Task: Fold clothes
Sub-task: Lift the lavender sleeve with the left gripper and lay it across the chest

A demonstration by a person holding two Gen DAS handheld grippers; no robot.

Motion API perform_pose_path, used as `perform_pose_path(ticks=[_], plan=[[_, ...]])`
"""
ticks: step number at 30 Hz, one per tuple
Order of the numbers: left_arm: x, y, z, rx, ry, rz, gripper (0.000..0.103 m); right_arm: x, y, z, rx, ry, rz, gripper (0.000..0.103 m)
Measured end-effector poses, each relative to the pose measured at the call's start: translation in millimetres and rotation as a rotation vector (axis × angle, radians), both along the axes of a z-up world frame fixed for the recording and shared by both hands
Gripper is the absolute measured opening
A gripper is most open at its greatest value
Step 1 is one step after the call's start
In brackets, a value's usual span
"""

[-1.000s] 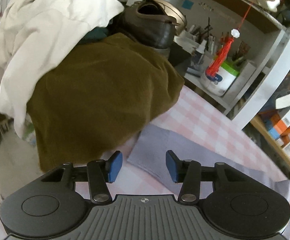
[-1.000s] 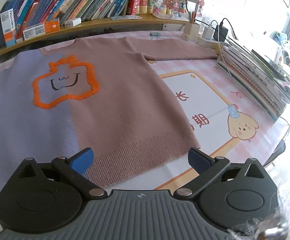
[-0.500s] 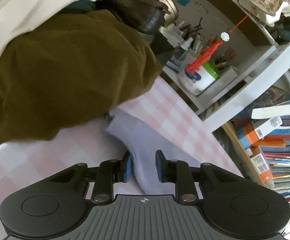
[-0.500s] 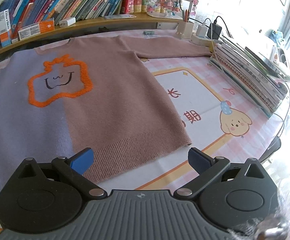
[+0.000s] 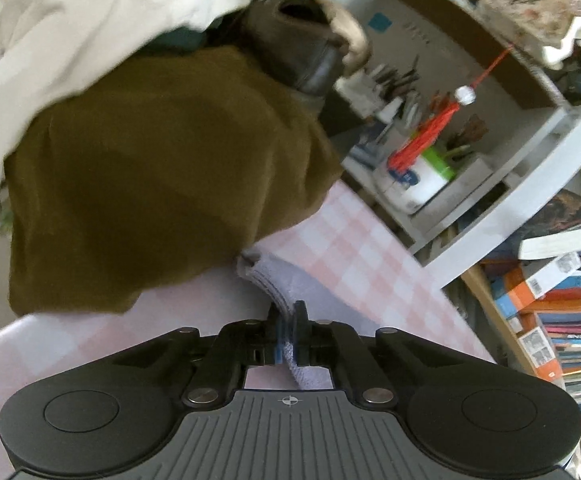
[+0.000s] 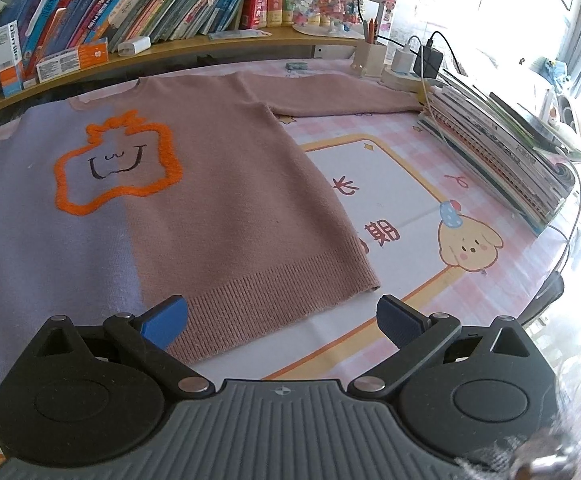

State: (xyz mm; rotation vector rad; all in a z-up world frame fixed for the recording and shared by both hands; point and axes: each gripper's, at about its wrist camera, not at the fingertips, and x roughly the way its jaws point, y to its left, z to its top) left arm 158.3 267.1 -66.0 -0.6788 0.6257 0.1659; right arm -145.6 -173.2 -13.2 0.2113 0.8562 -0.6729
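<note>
A two-tone sweater [image 6: 218, 184], lavender on the left and dusty pink on the right with an orange outlined face, lies flat on the pink checked table [image 6: 394, 200]. Its pink sleeve [image 6: 342, 96] stretches right along the far edge. My right gripper [image 6: 282, 316] is open and empty, just above the ribbed hem. In the left wrist view my left gripper [image 5: 288, 332] is shut on the cuff end of the lavender sleeve [image 5: 290, 280], which is lifted a little off the table.
A pile of clothes, olive-brown [image 5: 150, 184] and white [image 5: 90, 20], sits right behind the lavender cuff. A white shelf unit [image 5: 490, 208] with pens and a tub stands beyond. A slanted stack of books [image 6: 502, 140] and a power strip [image 6: 406, 68] lie at the right.
My left gripper has closed onto the lavender sleeve cuff and pinched it. My right gripper has drifted slightly and stays open over the hem.
</note>
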Motion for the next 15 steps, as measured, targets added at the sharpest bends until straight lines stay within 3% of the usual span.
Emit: perform_pose_path(ticks=[5,15], plan=[[-6.2,-15.7,27.1,0.060,-0.067,-0.068,0.002,1.0,-1.1,0.3,0.005,-0.013,0.017,0.102],[-30.5,-73.3,80.7,0.066,-0.239,-0.225,0.002,6.8,-10.9,4.0,0.017,-0.073,0.101,0.102]])
